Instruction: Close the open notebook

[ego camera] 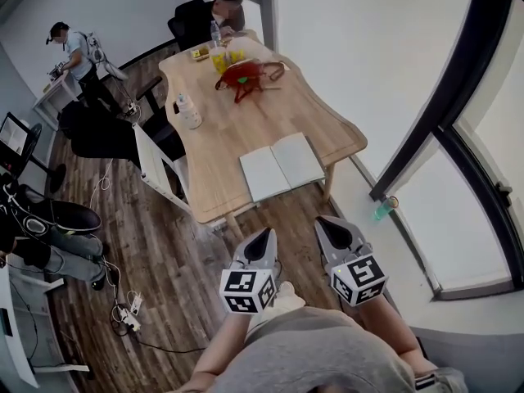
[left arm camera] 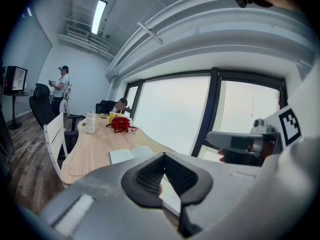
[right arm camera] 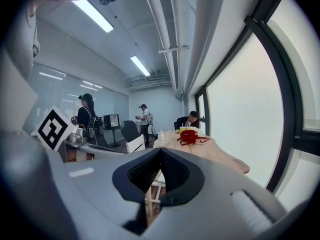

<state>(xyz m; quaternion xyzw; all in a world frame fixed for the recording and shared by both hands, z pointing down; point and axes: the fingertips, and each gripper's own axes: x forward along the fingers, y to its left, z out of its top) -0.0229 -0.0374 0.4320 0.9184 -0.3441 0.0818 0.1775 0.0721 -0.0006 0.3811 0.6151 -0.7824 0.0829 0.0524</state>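
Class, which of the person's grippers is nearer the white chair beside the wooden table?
Left. The left gripper hangs over the floor, short of the table, on the white chair's side; the right gripper is beside it, further toward the window.

A red strapped bag (ego camera: 244, 79) and white plastic bottle (ego camera: 190, 113) sit on a light wooden table (ego camera: 233, 133) beside a white chair (ego camera: 152, 159).

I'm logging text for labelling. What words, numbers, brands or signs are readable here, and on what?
No text can be read in any view.
Marker cubes: black-and-white square patterns only, no words.
Open notebook: pages look blank from here.
White bottle: any label is too small to read.
Monitor: screen too small to read.
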